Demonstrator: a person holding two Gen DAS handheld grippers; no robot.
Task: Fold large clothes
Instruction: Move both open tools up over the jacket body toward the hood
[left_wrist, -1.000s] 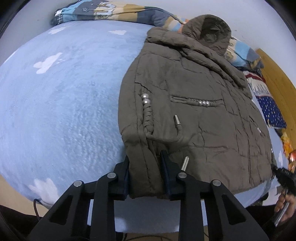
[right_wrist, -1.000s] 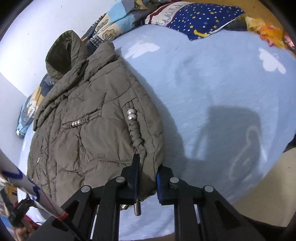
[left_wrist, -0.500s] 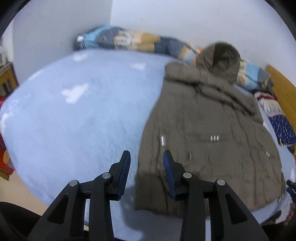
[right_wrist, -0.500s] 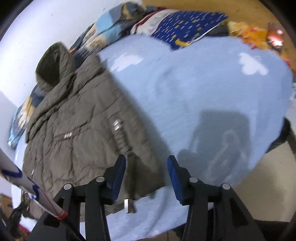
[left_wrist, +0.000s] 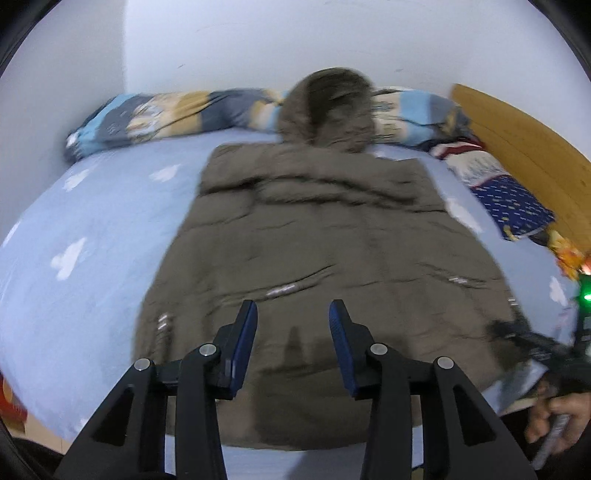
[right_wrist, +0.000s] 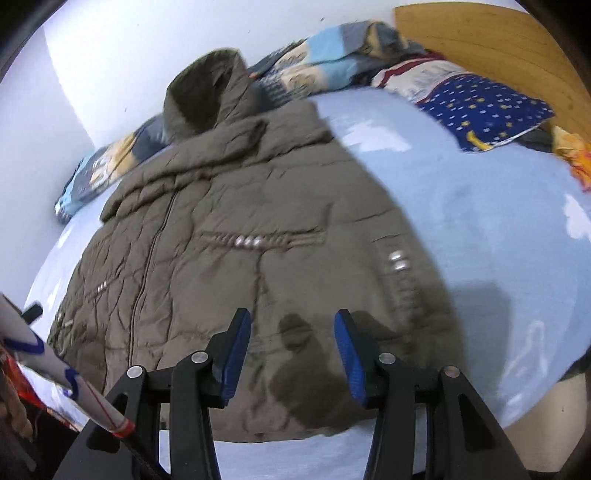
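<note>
While both grippers hang apart, empty, left gripper (left_wrist: 291, 332) jaws just opening, right gripper (right_wrist: 293, 339) too, jacket (left_wrist: 325, 251) lies flat on bed (left_wrist: 92, 258); puffy hem near edge may slide off or spring unfolded.

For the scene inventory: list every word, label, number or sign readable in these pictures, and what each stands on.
None can be read.
Olive-brown padded hooded jacket: no label or lettering visible.
Striped cartoon-print blanket: drawn figures only, blurred; no legible words.
White, red and blue pillow: faint marks, too blurred to read.
White pole with blue marks: loops, not legible characters.
</note>
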